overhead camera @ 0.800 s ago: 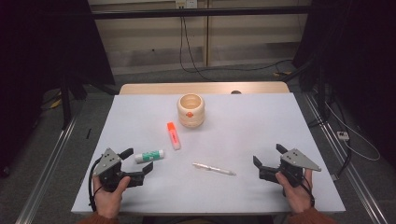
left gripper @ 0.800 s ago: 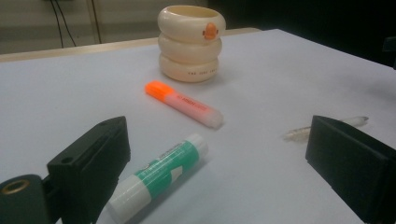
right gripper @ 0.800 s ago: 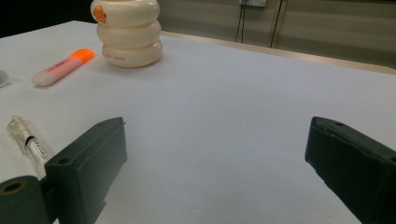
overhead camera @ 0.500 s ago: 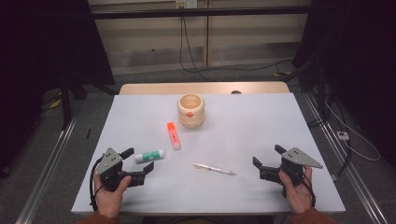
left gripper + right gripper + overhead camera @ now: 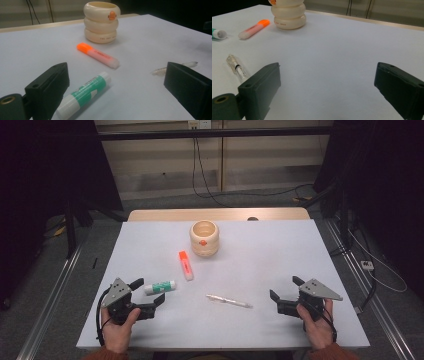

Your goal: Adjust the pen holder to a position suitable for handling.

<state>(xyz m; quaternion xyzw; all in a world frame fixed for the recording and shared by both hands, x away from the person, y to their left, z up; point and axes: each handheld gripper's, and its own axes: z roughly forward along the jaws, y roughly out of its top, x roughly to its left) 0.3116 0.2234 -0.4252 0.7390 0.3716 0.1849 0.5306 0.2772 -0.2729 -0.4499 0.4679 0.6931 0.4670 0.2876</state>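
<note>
A cream ringed cup [image 5: 204,238] with an orange mark stands at the middle back of the white table [image 5: 260,255]. An orange highlighter [image 5: 186,265] lies in front of it. Further left lies a green and white glue stick [image 5: 160,287], and a clear pen [image 5: 229,301] lies near the centre front. My left gripper [image 5: 149,290] rests at the front left, open, with the glue stick [image 5: 83,93] just ahead of its jaws. At the front right my right gripper [image 5: 285,288] is open and holds nothing, and the pen [image 5: 237,68] lies off to its left.
A wooden strip [image 5: 215,214] runs along the table's far edge. Metal rails [image 5: 55,285] flank the table on the floor, and cables [image 5: 370,265] trail at the right. Bare white surface lies between the two grippers and to the right of the cup.
</note>
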